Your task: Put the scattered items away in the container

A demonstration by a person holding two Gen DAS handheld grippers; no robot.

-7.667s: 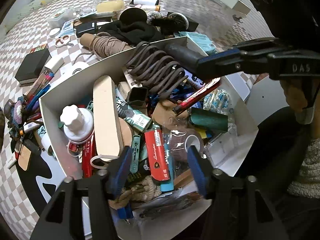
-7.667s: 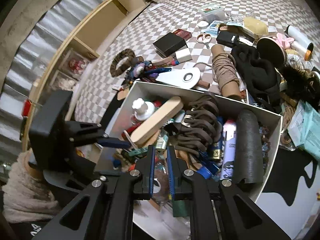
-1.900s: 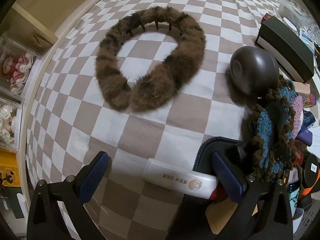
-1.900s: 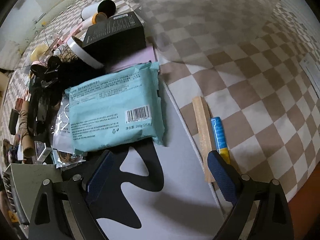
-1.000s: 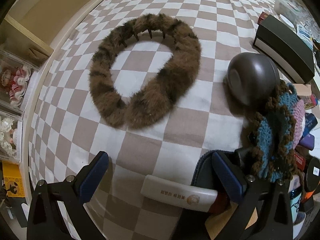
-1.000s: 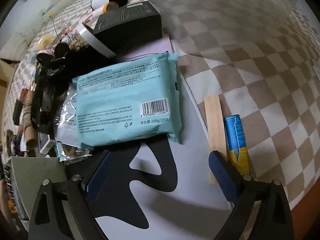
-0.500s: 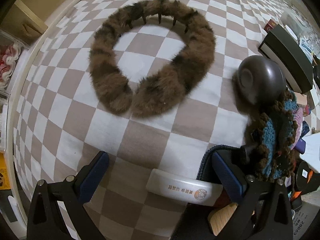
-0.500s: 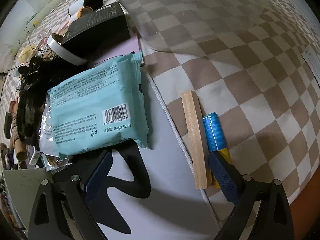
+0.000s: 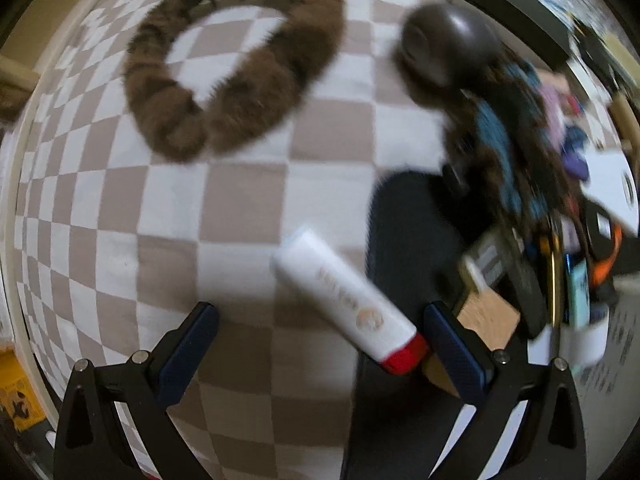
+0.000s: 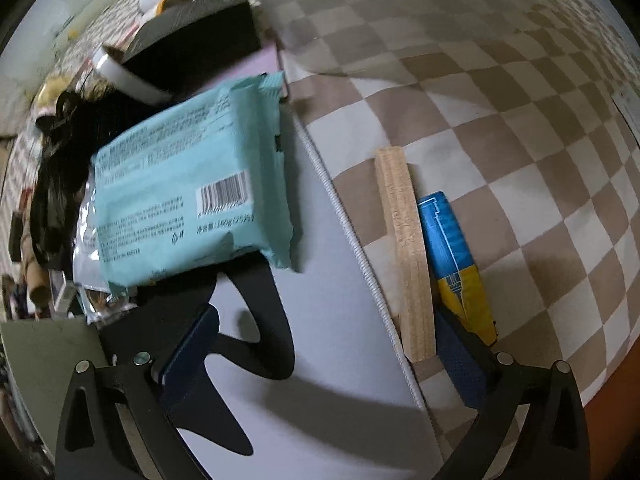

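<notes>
White plastic with a red cap: a tube point(image 9: 346, 292) lies on the checkered cloth point(image 9: 240, 200) between the wide-open jaws of our left gripper point(image 9: 320, 332). Its long axis runs diagonally, red cap pointing lower right toward the right jaw, white end pointing upper left. Farther off lies a brown furry hoop point(image 9: 236, 56), and to its right a dark round ball point(image 9: 448, 40) beside a crocheted piece point(image 9: 504, 144).

Our right gripper point(image 10: 324, 340) also has its jaws spread wide, holding nothing. A pale wooden stick point(image 10: 408, 252) lies lengthwise just inside the right jaw, pointing away from us, touching a blue and yellow tube point(image 10: 452, 256) parallel beside it. A teal packet point(image 10: 192, 200) rests to the left on a grey mat point(image 10: 332, 320).
</notes>
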